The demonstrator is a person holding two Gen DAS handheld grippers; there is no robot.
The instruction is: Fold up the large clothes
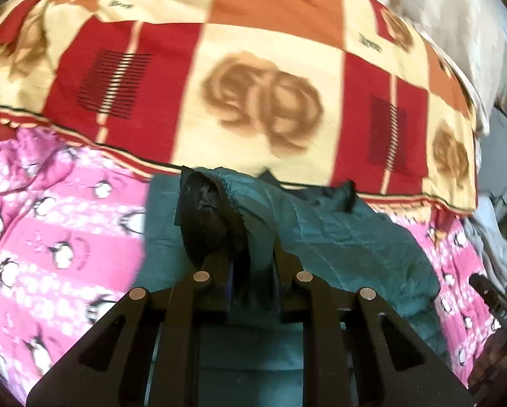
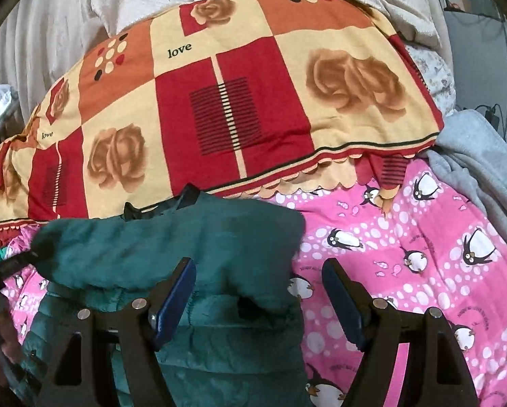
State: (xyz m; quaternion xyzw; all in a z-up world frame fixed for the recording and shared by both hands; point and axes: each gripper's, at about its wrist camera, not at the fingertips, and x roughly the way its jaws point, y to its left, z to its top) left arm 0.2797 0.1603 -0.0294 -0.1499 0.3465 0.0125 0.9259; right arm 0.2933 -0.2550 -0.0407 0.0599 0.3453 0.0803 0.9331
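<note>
Left wrist view: my left gripper (image 1: 250, 237) is clamped on a dark cuff of the teal quilted puffer jacket (image 1: 338, 244) at lower centre, on the pink penguin-print bedsheet (image 1: 50, 237).

Right wrist view: my right gripper (image 2: 258, 291) stands apart, holding nothing, over the jacket's edge; only here the grey blanket (image 2: 484, 169) shows right, with the red-and-cream rose-patterned quilt (image 2: 219, 101) above.

teal jacket (image 2: 172, 237) – pink penguin-print sheet (image 2: 423, 271) – red-cream rose quilt (image 2: 239, 101).

crumpled teal puffer jacket (image 2: 172, 247) on bedding
</note>
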